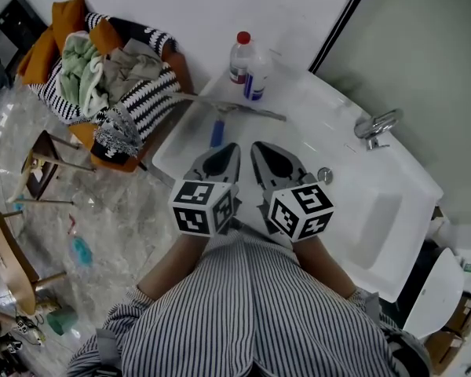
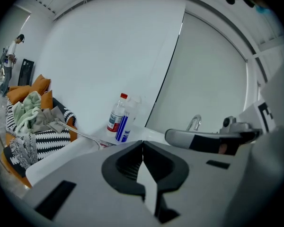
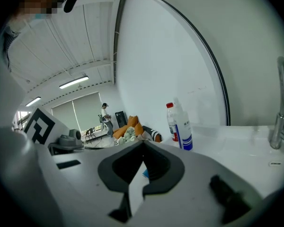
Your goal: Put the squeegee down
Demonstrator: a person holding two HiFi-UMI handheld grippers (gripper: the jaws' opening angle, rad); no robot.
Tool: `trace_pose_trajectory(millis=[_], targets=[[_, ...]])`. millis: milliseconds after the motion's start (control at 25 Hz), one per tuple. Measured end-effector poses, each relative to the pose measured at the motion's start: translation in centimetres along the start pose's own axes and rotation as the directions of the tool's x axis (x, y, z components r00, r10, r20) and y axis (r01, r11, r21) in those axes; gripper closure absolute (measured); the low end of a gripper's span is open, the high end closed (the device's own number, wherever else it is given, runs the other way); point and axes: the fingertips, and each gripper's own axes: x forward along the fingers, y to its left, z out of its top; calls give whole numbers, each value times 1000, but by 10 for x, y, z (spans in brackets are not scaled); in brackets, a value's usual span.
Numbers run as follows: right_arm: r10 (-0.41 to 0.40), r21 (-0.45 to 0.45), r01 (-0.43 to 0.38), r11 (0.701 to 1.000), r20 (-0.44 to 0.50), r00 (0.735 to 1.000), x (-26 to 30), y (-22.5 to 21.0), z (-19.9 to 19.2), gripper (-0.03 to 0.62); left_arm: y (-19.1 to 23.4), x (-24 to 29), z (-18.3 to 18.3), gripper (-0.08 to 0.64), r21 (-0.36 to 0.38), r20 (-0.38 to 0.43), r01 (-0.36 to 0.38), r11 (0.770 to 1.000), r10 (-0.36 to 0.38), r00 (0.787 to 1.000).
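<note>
Left hand-held gripper (image 1: 232, 149) and right hand-held gripper (image 1: 257, 148) have jaws pressed together.

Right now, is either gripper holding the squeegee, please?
No, the squeegee lies on the sink counter beyond the left gripper and right gripper, both shut and empty.

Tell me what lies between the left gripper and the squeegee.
Nothing: in the head view, only a short strip of bare white counter separates the left gripper from the squeegee.

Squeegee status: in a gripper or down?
Down. The squeegee lies flat on the white counter; left gripper and right gripper are both shut and empty.
</note>
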Motion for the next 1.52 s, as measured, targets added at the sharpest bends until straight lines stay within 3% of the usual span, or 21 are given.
trace_pose_trajectory(millis=[440,1520], targets=[[-33,-22,33,999,-32,999,-3,-6,-7,577,-1,1,-5,546,-41,7,9,999,-9,1000],[-39,-29,38,999,-59,997,-8,-15,-17,577,-10,10,-15,546,-37,-36,24,999,-26,999]])
